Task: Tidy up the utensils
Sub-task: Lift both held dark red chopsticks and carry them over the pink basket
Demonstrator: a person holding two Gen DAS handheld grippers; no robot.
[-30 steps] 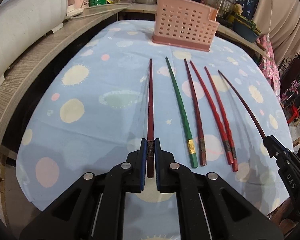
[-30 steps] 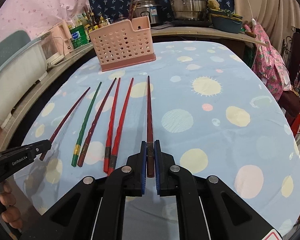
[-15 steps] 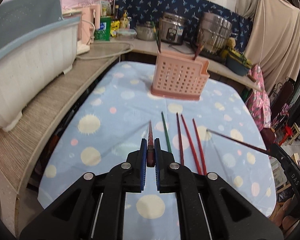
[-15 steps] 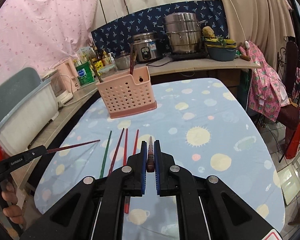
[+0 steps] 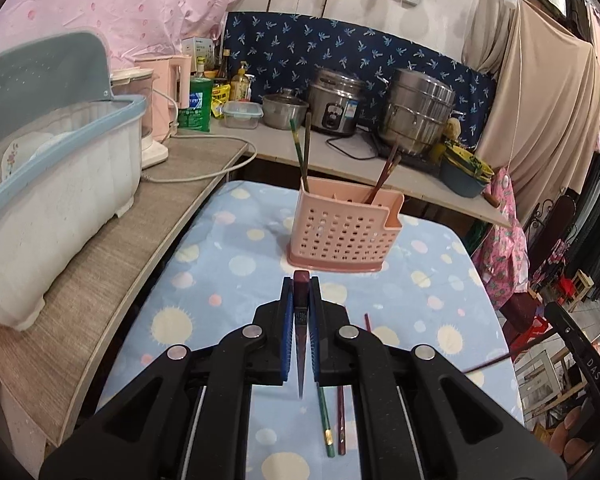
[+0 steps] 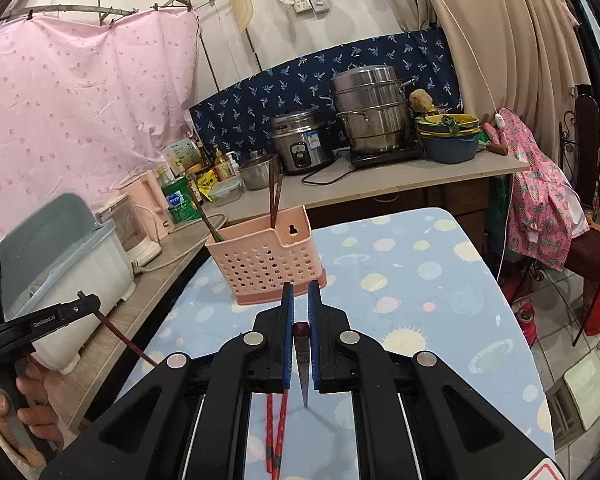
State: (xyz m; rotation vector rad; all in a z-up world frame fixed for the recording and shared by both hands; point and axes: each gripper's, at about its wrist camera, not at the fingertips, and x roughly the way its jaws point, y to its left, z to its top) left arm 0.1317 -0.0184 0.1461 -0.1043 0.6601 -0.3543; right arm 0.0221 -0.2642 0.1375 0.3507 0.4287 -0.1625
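My left gripper (image 5: 301, 284) is shut on a dark red chopstick (image 5: 301, 344), held high with its tip pointing down. My right gripper (image 6: 300, 292) is shut on another dark red chopstick (image 6: 303, 364), tip down too. The pink perforated utensil basket (image 5: 342, 236) stands at the far end of the table, with several chopsticks upright inside; it also shows in the right wrist view (image 6: 266, 258). A green chopstick (image 5: 325, 420) and a dark red one (image 5: 341, 420) lie on the tablecloth below. Two red chopsticks (image 6: 276, 428) lie under the right gripper.
A blue spotted tablecloth (image 5: 228, 280) covers the table. A white and blue dish rack (image 5: 48, 200) sits on the wooden counter at left. Pots, a rice cooker (image 5: 336, 106) and bottles crowd the back counter. The left gripper shows in the right wrist view (image 6: 88, 306).
Both grippers have lifted their chopsticks off the table and turned them from lying forward to pointing tip-down. The basket now appears closer and lower in both views.
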